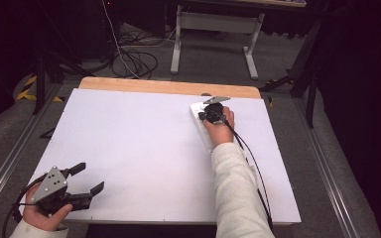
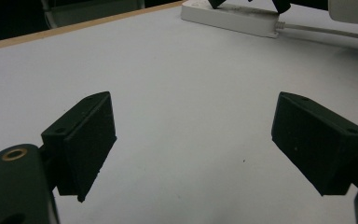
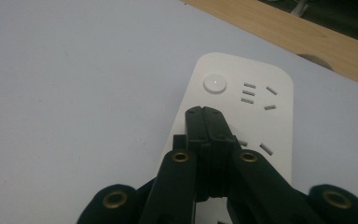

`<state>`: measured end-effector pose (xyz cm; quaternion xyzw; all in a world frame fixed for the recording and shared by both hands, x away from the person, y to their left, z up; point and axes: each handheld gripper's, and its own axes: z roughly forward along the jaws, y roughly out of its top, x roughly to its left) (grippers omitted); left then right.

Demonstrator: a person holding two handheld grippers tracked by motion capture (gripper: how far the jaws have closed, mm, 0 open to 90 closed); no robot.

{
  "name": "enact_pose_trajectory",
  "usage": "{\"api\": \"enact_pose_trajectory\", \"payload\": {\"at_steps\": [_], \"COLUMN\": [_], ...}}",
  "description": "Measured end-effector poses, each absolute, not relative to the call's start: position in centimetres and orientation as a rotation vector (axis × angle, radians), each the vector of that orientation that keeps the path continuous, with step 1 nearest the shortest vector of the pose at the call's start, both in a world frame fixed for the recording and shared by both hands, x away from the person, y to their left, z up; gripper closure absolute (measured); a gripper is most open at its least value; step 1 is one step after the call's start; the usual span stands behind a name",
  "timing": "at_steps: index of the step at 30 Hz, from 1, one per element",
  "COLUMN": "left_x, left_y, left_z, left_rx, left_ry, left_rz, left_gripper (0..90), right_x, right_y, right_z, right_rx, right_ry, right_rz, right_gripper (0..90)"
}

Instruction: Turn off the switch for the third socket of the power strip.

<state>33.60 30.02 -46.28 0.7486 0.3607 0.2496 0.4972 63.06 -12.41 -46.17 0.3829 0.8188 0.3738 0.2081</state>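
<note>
Right gripper view: the right gripper, jaws pressed together and gripping nothing, is hanging over the white power strip at the table's far right, its round button lying just ahead. The left gripper is waiting well apart, jaws gaping, empty.

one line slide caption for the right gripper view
Closed right gripper poised over a white power strip near its round button.

I see a white table with a bare wooden strip along its far edge — a white power strip lies flat directly under my right tool, its round button just ahead of the tips.
</note>
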Motion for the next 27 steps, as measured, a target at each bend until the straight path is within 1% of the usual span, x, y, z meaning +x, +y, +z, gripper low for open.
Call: {"api": "enact_pose_trajectory", "payload": {"at_steps": [16,27], "left_x": [33.7,33.7], "left_y": [29.9,30.0], "left_z": [-46.3,-46.3], "left_rx": [1.811,1.807], "left_ry": [0.875,0.878], "left_rz": [0.601,0.598], "left_gripper": [14.3,14.3], "right_x": [63.1,62.5], "right_y": [-12.0,-12.0], "right_z": [-46.0,-44.1], "right_rx": [1.053,1.019], "right_ry": [2.294,2.248], "right_rz": [0.981,1.071], "right_gripper": [90.0,90.0]}}
